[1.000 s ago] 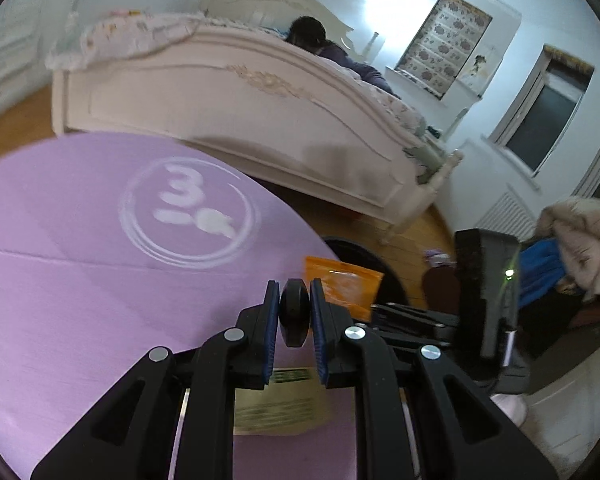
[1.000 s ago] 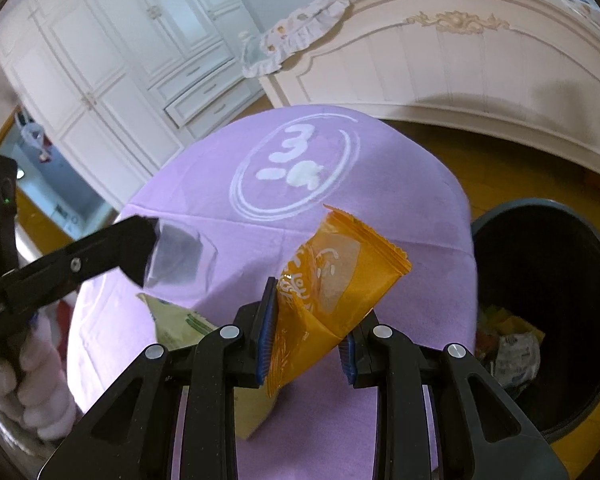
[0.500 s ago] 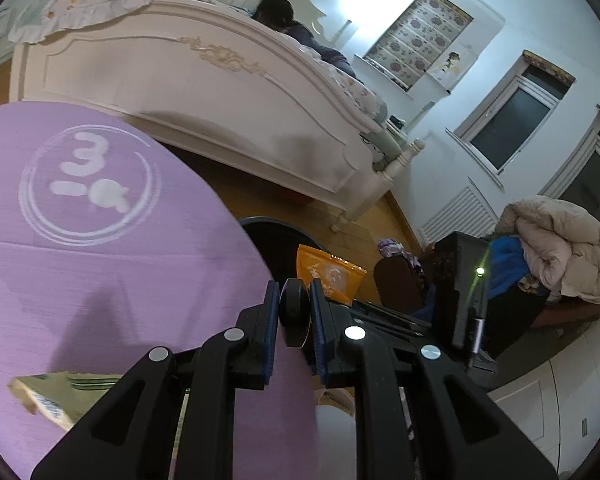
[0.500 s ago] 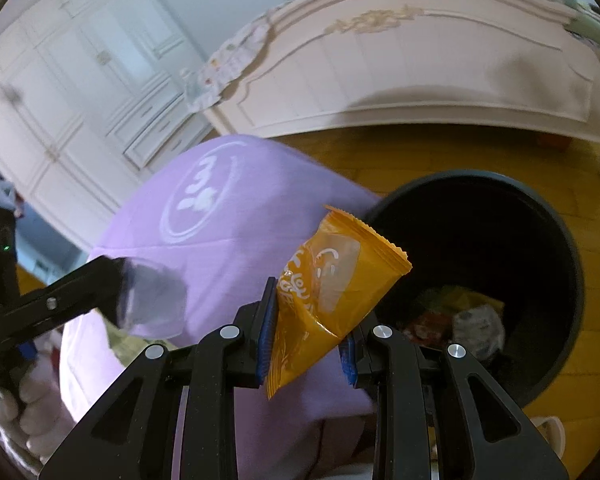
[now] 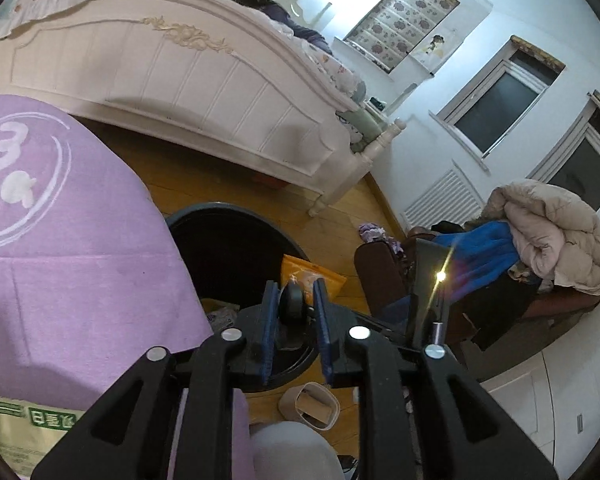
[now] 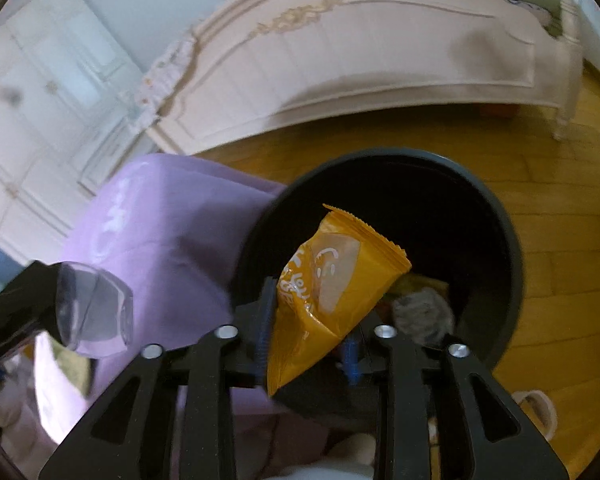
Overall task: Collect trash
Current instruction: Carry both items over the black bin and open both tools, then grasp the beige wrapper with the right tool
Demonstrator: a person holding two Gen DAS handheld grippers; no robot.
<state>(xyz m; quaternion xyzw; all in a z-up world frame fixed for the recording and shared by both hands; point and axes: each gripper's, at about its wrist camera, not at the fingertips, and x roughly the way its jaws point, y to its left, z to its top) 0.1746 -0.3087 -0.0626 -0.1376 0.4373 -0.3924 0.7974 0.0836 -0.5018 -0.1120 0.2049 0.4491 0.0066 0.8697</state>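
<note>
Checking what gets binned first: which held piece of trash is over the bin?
The orange wrapper in the right tool; the left tool's clear plastic cup hangs over the purple cloth.

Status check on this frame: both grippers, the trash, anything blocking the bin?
Right gripper shut on orange wrapper, over open black bin. Left gripper shut on clear plastic piece, beside purple table. Nothing blocking the bin.

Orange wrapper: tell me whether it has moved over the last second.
Yes. The orange wrapper, held in the right gripper, has moved off the purple table to sit over the black bin, rightward in the right wrist view.
</note>
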